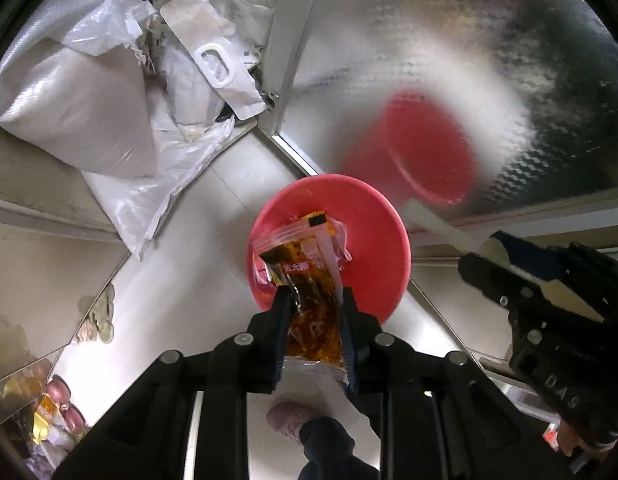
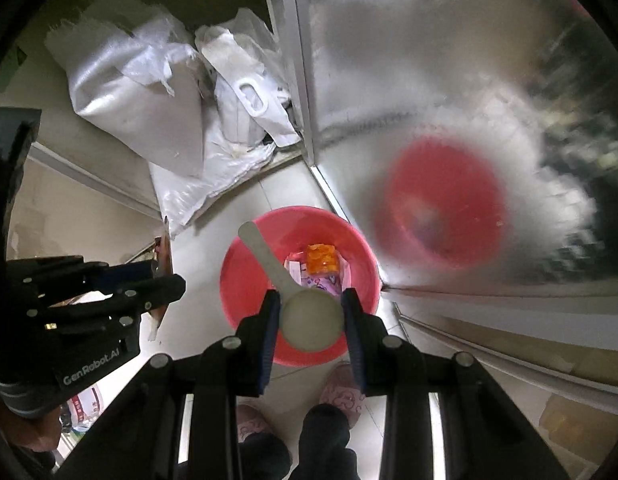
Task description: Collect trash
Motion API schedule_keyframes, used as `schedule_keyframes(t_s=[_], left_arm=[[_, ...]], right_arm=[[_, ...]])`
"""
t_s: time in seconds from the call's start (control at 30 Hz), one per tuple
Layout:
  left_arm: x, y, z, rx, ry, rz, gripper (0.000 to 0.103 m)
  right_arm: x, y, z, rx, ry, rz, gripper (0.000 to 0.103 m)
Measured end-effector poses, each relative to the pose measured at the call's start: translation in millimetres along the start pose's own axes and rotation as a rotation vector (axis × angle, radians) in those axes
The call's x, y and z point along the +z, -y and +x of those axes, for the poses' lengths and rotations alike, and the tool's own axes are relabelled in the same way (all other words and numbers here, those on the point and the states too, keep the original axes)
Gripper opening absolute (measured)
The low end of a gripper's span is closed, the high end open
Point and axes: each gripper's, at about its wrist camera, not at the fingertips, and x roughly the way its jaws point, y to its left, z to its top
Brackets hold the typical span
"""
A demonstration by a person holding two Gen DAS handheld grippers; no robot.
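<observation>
1. We are standing over a pale tiled floor (image 1: 181,280), with a frosted glass door (image 1: 449,60) to one side that is reflecting the bin as a red blur, and white sacks and bags (image 1: 89,92) lying in the corner.
2. We are aiming at the pink bin (image 2: 245,280), which is sitting on the floor just beside the door frame and is already holding some wrappers (image 2: 321,264).
3. Our left gripper (image 1: 313,308) is pointing down over the bin, and its fingers are pressing narrowly on an orange snack packet (image 1: 305,276); the packet's upper end is hanging above the bin's opening.
4. Our right gripper (image 2: 311,312) is holding a white plastic scoop (image 2: 309,320) by its round bowl, the fingers closing on both sides, and the handle is sticking out over the bin's rim.
5. In our judgement, the risk is in the release: the scoop's long handle can catch the rim and tip the scoop onto the floor, and the light packet can cling to one finger or slide outside if we are opening too high.
</observation>
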Motion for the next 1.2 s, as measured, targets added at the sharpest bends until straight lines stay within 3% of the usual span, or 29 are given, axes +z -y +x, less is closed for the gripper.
schedule_keyframes(t_s=[0.07,0.13,0.2,0.27,0.33,0.47,0.67,1.07,1.2], left_arm=[[-0.9,-1.0,6.1,0.000,0.000,0.003,0.026],[-2.1,-2.9,6.8,0.000,0.009,0.002,0.039],[-3.0,-5.9,5.4,-0.019,0.028,-0.014,0.069],[-4.6,-6.6,-2.7,-0.034,0.053,-0.027,0.077],[-6.3,-6.7,-10.2,-0.017,0.058,-0.033,0.078],[-11.8,-3.8,-38.9,0.031,0.075,-0.045,0.083],[-24.0,10.2,-116.0,0.034,0.109,-0.060,0.084],[-43.3,64.3,-337.6,0.083,0.314,-0.025,0.090],[-50.9,83.7,-403.5,0.097,0.384,0.004,0.090]], right_arm=[[-0.9,-1.3,10.5,0.004,-0.007,0.000,0.029],[-2.6,0.1,13.1,-0.006,-0.006,0.001,0.029],[-3.6,0.1,9.9,-0.018,0.010,0.002,0.029],[-6.4,-1.7,8.5,-0.005,0.013,-0.001,0.029],[-7.9,-2.6,2.9,0.001,0.022,-0.007,0.033],[-12.0,-1.5,-16.5,-0.050,0.050,-0.002,0.056],[-17.7,-7.1,-76.7,-0.061,0.064,-0.004,0.062],[-21.8,-26.4,-284.1,-0.086,0.249,-0.042,0.080],[-28.4,-27.3,-355.7,-0.098,0.328,-0.048,0.081]])
